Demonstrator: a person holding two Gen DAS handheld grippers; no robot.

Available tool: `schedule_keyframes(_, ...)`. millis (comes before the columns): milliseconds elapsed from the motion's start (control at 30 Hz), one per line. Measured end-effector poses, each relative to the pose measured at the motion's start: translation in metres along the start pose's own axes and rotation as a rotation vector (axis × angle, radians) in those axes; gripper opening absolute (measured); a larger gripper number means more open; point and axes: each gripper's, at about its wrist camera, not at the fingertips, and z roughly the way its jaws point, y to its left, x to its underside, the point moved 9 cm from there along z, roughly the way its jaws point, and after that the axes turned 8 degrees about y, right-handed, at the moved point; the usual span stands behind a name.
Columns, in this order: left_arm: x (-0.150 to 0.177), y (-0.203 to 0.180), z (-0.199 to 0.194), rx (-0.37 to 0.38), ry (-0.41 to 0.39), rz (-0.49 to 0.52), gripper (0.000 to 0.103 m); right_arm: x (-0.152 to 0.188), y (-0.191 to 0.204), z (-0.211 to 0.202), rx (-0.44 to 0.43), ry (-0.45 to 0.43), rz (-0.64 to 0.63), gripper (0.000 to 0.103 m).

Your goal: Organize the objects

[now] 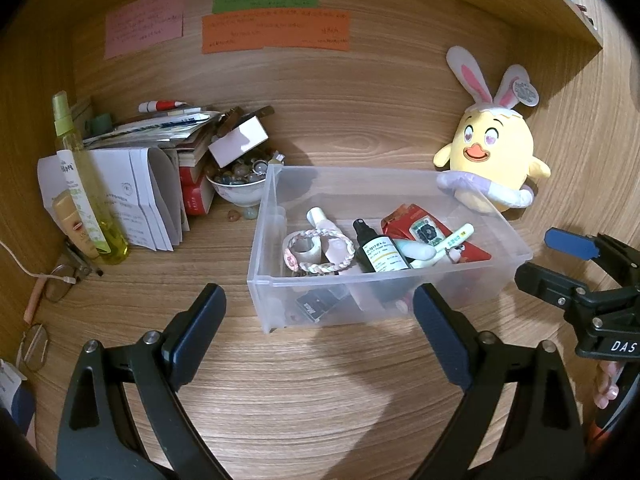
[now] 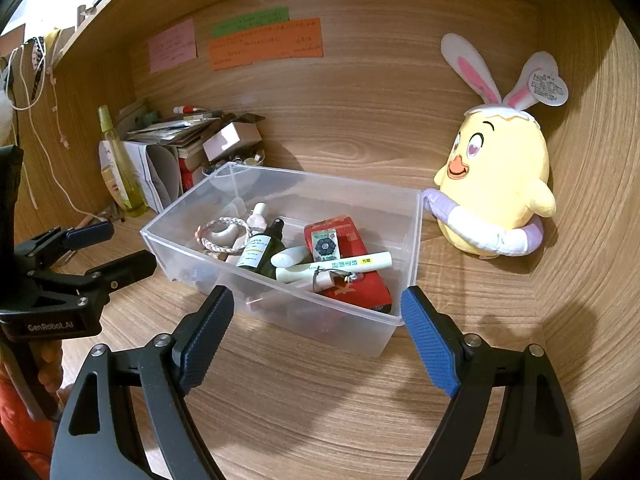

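We see the clear plastic bin standing mid-tabletop, toward the back wall. It holds a dark spray bottle, a braided bracelet, a red packet and a white tube. A yellow plush chick touches its right end. Both claws, left and right, hover wide and empty at its near wall.

- bare desk at 6 o'clock, open passage up to clear bin
- paper stack, spray bottle, bowl crowd 10 o'clock
- plush chick blocks 2 o'clock, touching bin corner
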Motion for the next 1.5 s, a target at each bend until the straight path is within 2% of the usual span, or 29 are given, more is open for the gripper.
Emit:
schedule_keyframes(667,-0.002,-0.003,0.005,0.003,0.010,0.013,0.096,0.000,-0.001,0.004,-0.005,0.010,-0.001,0.084)
schedule_keyframes(1033,-0.003,-0.008,0.005,0.009,-0.010,0.030,0.096,-0.001,-0.001,0.005,-0.009,0.014,0.003,0.084)
schedule_keyframes(1200,0.001,-0.014,0.007,0.030,0.009,0.051,0.096,-0.001,-0.001,0.006,-0.011,0.012,0.003,0.084)
schedule_keyframes(1500,0.003,-0.012,0.009,0.056,0.029,0.026,0.096,-0.001,0.001,0.009,-0.013,0.021,0.006,0.084)
